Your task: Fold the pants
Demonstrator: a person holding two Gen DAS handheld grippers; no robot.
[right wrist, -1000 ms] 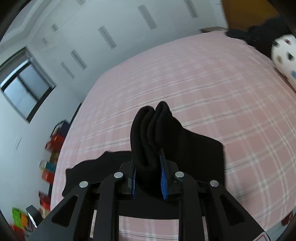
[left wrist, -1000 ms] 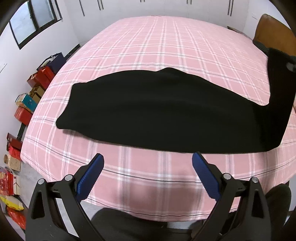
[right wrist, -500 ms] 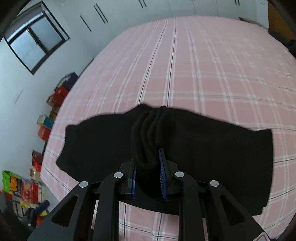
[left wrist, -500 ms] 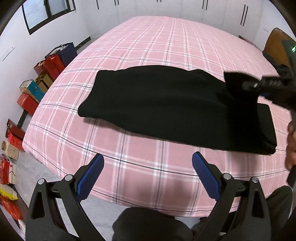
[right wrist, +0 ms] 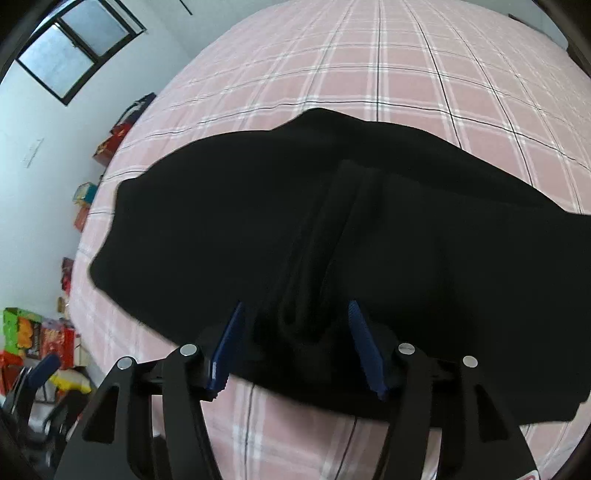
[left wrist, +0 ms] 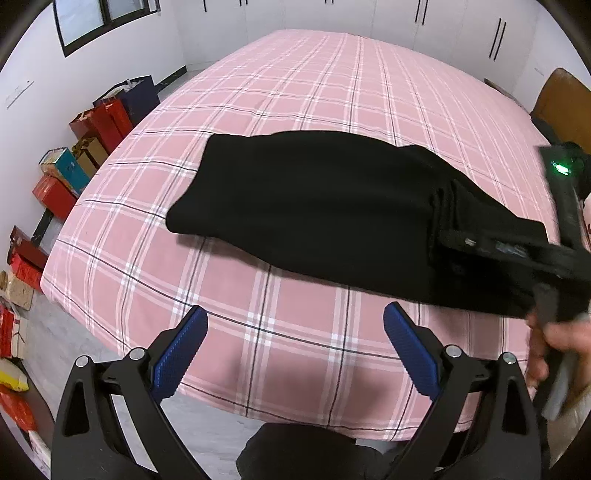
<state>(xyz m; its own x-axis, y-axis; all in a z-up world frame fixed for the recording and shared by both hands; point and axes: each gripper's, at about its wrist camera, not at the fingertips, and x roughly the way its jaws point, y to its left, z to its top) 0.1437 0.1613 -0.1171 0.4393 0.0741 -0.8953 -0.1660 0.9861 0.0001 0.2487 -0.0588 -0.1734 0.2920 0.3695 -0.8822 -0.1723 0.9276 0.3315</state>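
Note:
Black pants [left wrist: 314, 199] lie across a pink plaid bed [left wrist: 332, 81], with one end folded back over the rest. My left gripper [left wrist: 295, 350] is open and empty, low near the bed's front edge, short of the pants. My right gripper [right wrist: 295, 347] has its jaws parted around a bunched fold of the pants [right wrist: 317, 258], which rests between the blue pads [right wrist: 364, 347] on top of the lower layer. The right gripper also shows in the left wrist view [left wrist: 480, 243], at the right end of the pants.
Coloured boxes and bags [left wrist: 74, 162] line the floor by the left wall under a window. White wardrobe doors [left wrist: 406, 18] stand behind the bed. A brown chair [left wrist: 561, 99] is at the far right. The bed's front edge [left wrist: 258, 402] is just ahead of my left gripper.
My right gripper carried the pants end leftward and down over the rest, then parted its jaws from shut. My left gripper stayed open and shifted its view slightly.

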